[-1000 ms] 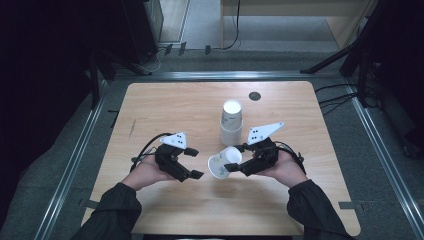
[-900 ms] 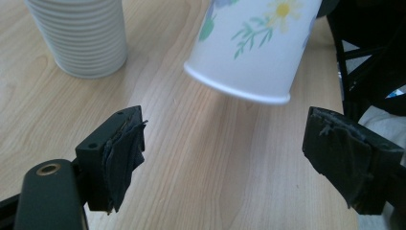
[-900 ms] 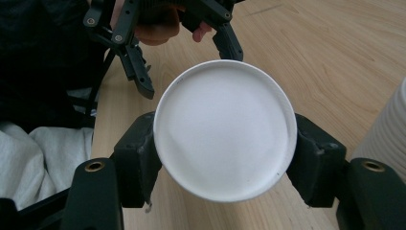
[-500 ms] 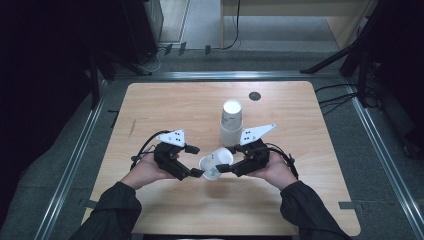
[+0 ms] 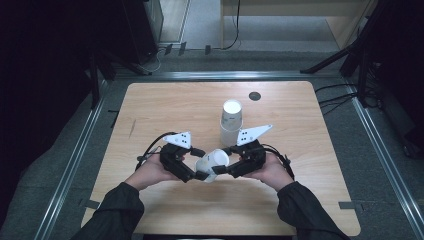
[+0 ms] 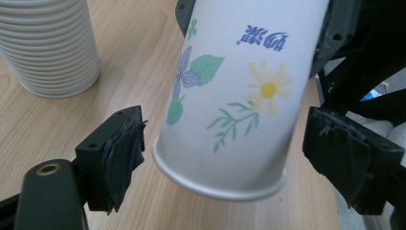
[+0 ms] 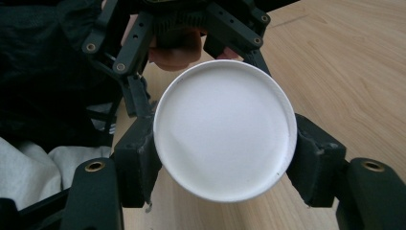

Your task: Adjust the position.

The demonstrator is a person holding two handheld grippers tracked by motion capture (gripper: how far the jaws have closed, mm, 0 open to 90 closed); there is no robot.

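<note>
Cup (image 6: pixel 230 96): white paper, floral print | right tongs (image 7: pixel 225 158) gripping it | left tongs (image 6: pixel 230 158) open

cup (image 6: pixel 230 96): matt printed paper | table (image 5: pixel 165 105): smooth wood grain | pads (image 6: pixel 125 148): frayed dark cloth | stack (image 6: pixel 50 43): ribbed white paper

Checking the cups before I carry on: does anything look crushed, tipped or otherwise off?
Nothing looks damaged. The flowered paper cup is held on its side above the table by the right gripper, its rim round and undented. The left gripper straddles its base with a gap at each pad. The cup stack stands upright.
</note>
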